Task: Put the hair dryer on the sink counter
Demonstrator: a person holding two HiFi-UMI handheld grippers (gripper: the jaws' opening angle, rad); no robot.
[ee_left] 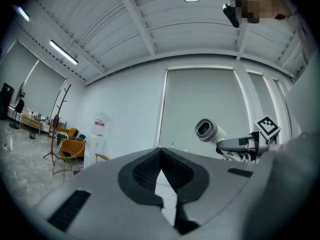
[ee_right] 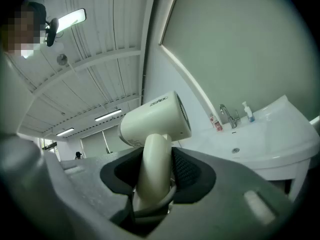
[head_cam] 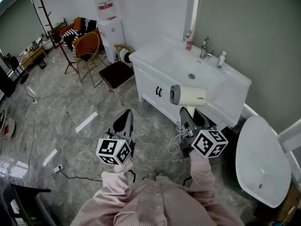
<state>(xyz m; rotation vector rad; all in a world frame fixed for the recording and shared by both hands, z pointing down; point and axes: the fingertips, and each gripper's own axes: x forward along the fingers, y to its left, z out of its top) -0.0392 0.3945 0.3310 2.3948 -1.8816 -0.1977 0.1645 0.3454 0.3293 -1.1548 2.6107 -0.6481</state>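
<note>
The white hair dryer (head_cam: pixel 188 95) hangs in the air in front of the white sink counter (head_cam: pixel 237 81), its barrel level and its nozzle toward the left. My right gripper (head_cam: pixel 189 117) is shut on its handle from below; the handle (ee_right: pixel 154 166) fills the gap between the pads. Its white cord (head_cam: pixel 176 143) loops down beside the gripper. My left gripper (head_cam: pixel 126 117) is shut and empty, held out over the floor left of the dryer. From the left gripper view the hair dryer (ee_left: pixel 207 130) shows at the right, beyond the left gripper (ee_left: pixel 161 170).
On the counter stand a faucet (head_cam: pixel 204 46), a pink bottle (head_cam: pixel 188 40) and a soap pump (head_cam: pixel 220 60) around the basin (head_cam: pixel 188 66). A toilet (head_cam: pixel 261 160) is at the right. A dark chair (head_cam: pixel 116 72), a water dispenser (head_cam: pixel 110 29) and an orange chair (head_cam: pixel 87 44) stand at the left.
</note>
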